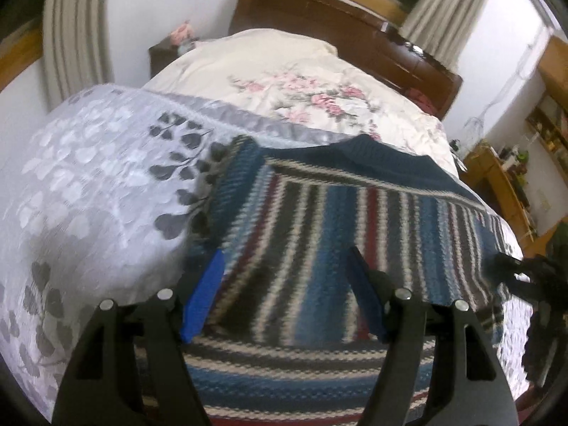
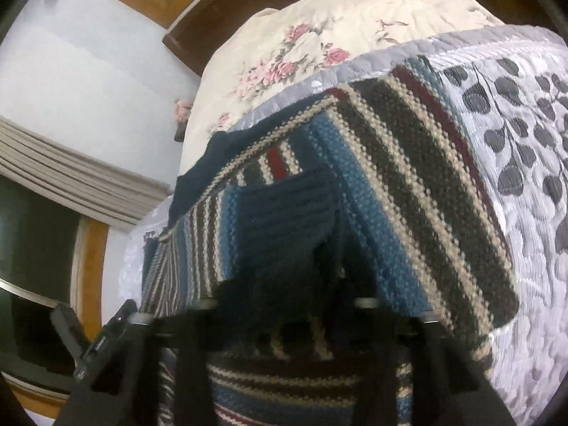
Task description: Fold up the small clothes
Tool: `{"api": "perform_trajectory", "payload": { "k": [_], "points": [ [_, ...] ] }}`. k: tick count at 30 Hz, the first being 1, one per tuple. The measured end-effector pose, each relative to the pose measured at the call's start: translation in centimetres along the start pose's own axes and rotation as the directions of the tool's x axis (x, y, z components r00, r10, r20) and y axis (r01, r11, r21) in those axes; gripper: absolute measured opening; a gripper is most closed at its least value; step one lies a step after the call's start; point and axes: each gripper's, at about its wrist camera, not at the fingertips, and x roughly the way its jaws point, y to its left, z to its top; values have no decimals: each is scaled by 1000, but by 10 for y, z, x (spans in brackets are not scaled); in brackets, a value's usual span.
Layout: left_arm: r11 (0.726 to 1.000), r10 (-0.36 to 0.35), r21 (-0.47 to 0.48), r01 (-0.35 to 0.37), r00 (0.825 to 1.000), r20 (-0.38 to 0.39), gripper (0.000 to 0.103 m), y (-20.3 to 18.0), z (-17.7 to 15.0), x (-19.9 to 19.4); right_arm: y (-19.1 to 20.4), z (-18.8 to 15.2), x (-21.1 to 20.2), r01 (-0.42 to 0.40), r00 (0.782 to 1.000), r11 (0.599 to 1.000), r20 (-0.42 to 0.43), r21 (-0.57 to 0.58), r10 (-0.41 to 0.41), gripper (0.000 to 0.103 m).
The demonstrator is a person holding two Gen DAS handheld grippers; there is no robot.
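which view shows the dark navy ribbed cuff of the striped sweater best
The right wrist view: the dark navy ribbed cuff fills its centre, folded over the striped knitted sweater, ribs visible. The left wrist view shows only a navy ribbed band along the sweater's far edge; whether that is the cuff is unclear.

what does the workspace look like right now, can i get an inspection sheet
surface: bed, grey leaf-print quilt over a cream floral cover
job's things: striped knit sweater on the quilt, partly folded, navy ribbed edge showing
clutter: nothing seen on the quilt besides the sweater
grippers: left gripper open above the sweater; right gripper has its fingers buried in sweater folds, state unclear
cables: nothing seen
surroundings: wooden headboard, curtains, wooden shelves
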Motion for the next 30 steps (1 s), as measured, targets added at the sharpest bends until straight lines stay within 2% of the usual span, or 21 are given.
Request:
{"api": "perform_trajectory", "payload": {
  "k": [1,5,7,9,11,13,16,19,23,25,30],
  "points": [
    [1000,-1,23,1,1000,-6,71,-5,-1,2,1,1,-1,3,1000,1000,6,-6,-3,16],
    [998,28,55,-23,996,-81,71,-7,-9,26,-4,1,6,87,996,996,-14,-14,-87,14],
    [999,31,45,-26,993,-116,71,-1,-15,39,-9,0,12,91,996,996,-21,-11,-92,14],
    [999,28,49,-22,992,-119,71,1,-19,43,-9,-3,11,86,996,996,-15,-27,-86,15],
    [997,32,69,-24,994,-108,71,-3,-20,35,-6,-7,3,66,998,997,-7,-35,-66,32],
    [998,12,60,-6,995,-103,71,-3,-22,24,-5,-17,-16,70,997,996,30,-49,-69,44],
    [998,-8,58,13,996,-85,72,4,-31,-2,-3,-37,-40,85,995,991,63,-107,-79,45],
    [997,-2,83,9,997,-78,73,10,-54,-29,-9,-80,-62,93,995,979,58,-182,-84,46],
    [995,24,104,-11,992,-125,73,30,-95,-61,-19,-143,-85,189,982,947,59,-260,-180,49],
    [997,35,77,-24,989,-146,73,43,-117,-80,-31,-173,-95,219,976,938,50,-269,-214,51],
    [998,56,12,-54,980,-189,74,70,-162,-116,-52,-229,-108,216,974,947,-19,-236,-227,53]
  ]
}}
